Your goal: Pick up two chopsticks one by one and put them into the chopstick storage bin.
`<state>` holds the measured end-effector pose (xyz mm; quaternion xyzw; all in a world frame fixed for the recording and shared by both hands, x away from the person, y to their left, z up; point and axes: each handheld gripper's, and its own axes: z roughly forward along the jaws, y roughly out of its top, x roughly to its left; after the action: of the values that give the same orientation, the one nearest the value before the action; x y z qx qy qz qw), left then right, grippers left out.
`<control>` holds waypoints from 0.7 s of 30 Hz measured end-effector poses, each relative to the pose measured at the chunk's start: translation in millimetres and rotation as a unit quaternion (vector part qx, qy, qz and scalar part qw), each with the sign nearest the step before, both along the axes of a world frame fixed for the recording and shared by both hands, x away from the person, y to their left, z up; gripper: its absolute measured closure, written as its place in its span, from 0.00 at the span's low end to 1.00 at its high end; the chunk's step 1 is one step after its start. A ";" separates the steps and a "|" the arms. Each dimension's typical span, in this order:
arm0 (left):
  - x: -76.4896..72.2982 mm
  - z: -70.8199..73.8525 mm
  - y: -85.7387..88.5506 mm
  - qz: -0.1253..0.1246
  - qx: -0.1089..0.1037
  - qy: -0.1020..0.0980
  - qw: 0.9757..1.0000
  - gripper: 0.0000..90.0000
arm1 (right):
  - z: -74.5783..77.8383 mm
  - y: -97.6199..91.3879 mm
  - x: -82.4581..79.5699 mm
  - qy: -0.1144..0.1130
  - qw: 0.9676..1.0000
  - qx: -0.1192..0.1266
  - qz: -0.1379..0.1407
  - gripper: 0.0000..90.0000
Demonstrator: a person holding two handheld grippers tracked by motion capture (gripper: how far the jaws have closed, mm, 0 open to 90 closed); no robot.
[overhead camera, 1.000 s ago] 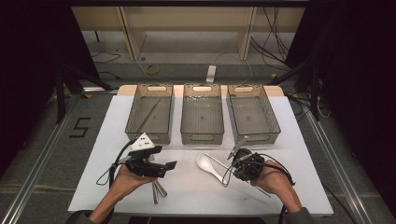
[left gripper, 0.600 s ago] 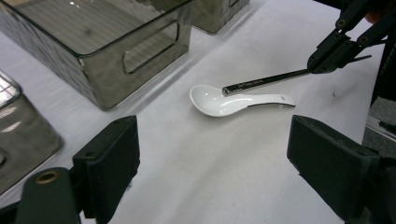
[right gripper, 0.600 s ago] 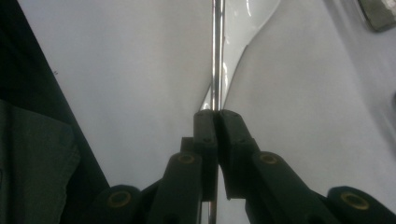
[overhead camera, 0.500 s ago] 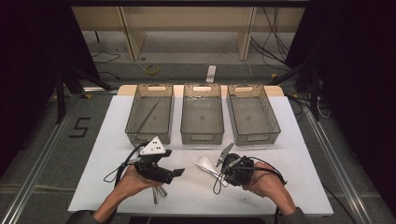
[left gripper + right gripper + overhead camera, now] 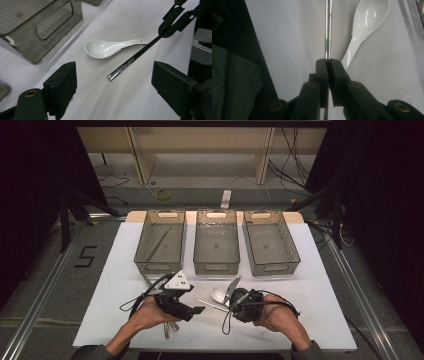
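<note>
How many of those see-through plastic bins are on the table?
3, in a row along the far side of the white table: left smoky clear plastic bin, middle bin, right bin.

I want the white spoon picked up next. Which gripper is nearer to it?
Right. The right gripper, shut on a metal rod, sits just beside the white spoon handle. The left gripper is open, farther back, with the spoon ahead of its jaws.

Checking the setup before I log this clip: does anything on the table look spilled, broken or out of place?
Nothing stands out. The three bins sit in a neat row, the white spoon lies whole on the table, and the right tongs hold a metal rod clear of it. No spills or breakage show.
</note>
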<state>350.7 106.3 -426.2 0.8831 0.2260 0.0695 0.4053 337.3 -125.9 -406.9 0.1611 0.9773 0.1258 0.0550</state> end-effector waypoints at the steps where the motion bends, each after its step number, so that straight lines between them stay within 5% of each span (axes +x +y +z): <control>1: -0.3 -0.5 -0.8 -0.005 0.003 0.001 1.000 0.24 | -0.1 1.0 -0.4 0.000 1.000 -0.001 0.003 0.96; 10: -4.7 -4.3 -10.3 -0.041 0.034 -0.001 0.999 0.32 | 0.6 7.3 -1.4 0.000 0.999 -0.008 0.035 0.96; 21: -11.8 -8.5 -24.6 -0.090 0.068 -0.014 0.993 0.44 | 2.3 14.5 -5.8 0.000 0.999 -0.010 0.047 0.96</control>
<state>338.9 81.8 -434.7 0.9244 0.1345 0.0607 0.3517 331.5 -111.4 -404.6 0.1147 0.9850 0.1183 0.0511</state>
